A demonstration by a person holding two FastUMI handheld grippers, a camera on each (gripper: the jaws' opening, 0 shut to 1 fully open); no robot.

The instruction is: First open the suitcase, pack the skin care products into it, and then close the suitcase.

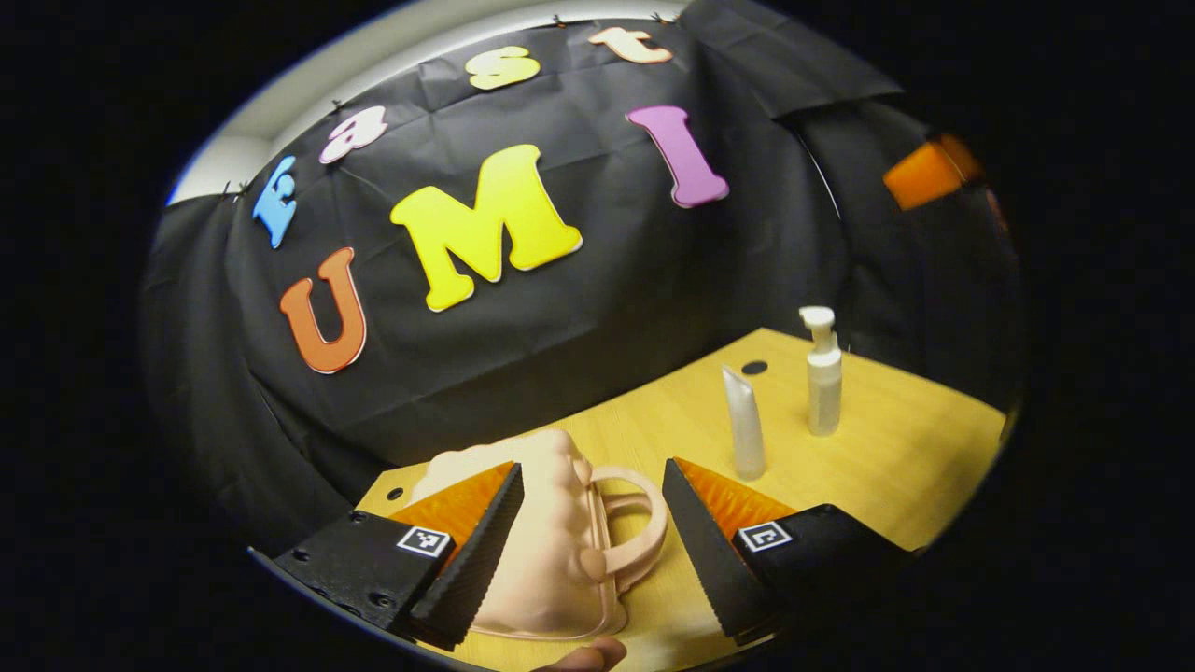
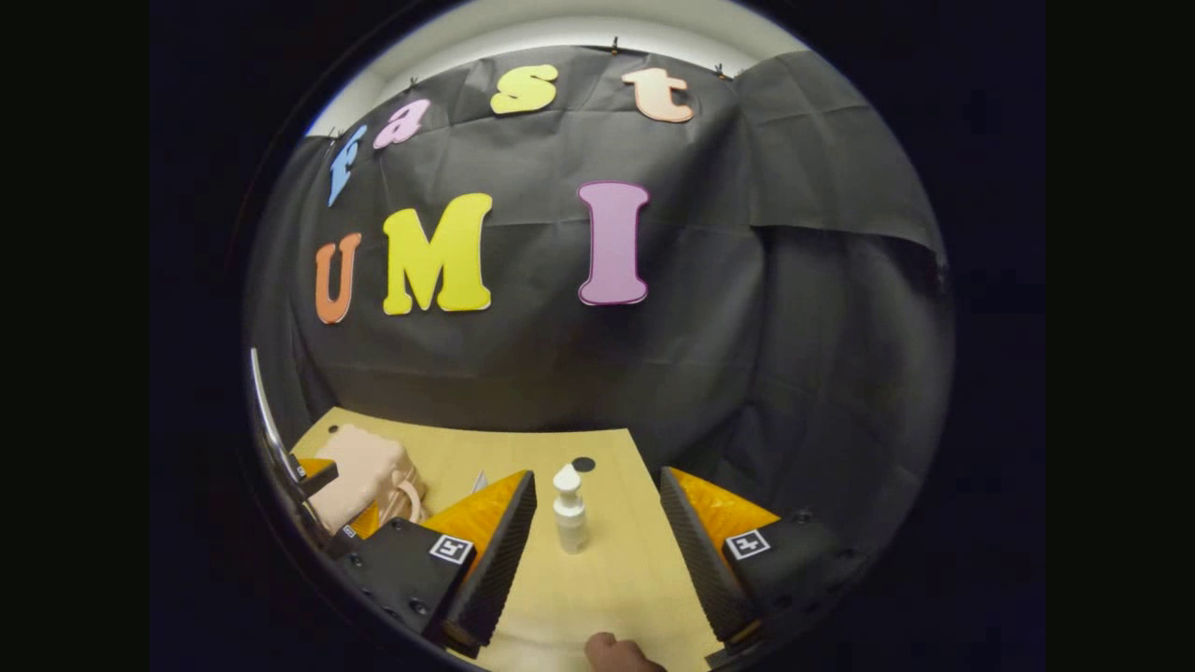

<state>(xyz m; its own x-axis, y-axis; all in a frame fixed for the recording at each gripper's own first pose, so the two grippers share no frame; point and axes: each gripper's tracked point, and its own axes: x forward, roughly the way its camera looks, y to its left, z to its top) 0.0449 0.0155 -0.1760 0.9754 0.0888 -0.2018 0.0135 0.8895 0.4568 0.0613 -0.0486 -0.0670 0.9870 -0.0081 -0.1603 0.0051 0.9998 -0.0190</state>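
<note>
Starting from the tongs, we note that the left gripper [image 1: 590,523] is spread wide, its two fingers apart with nothing between them under pressure. The suitcase [image 1: 546,546] lies flat on the table [image 1: 896,448] directly ahead of this gripper, its looped handle [image 1: 635,532] sitting in the gap between the fingers without contact that we can confirm. The case appears closed; no seam gap is visible.

The right gripper [image 2: 597,546] is likewise spread and carries nothing. The pump bottle [image 2: 569,511] stands upright on the table in line with the gap between its fingers, but farther forward, not yet within reach. The suitcase shows at the left of this view, with the left gripper just beside it.

Beyond the left gripper, the tube [image 1: 744,422] stands upright on its cap, with the pump bottle just beside it, both well apart from the suitcase. A fingertip [image 1: 588,656] of the person shows at the bottom edge of the left gripper view.

We judge the task to be at its first step: opening the suitcase. No product is packed. The next move calls for the left gripper to engage the lid edge or handle and lift it, probably while the right gripper steadies the base. The smooth moulded shell may slide on the table if pushed sideways.
</note>
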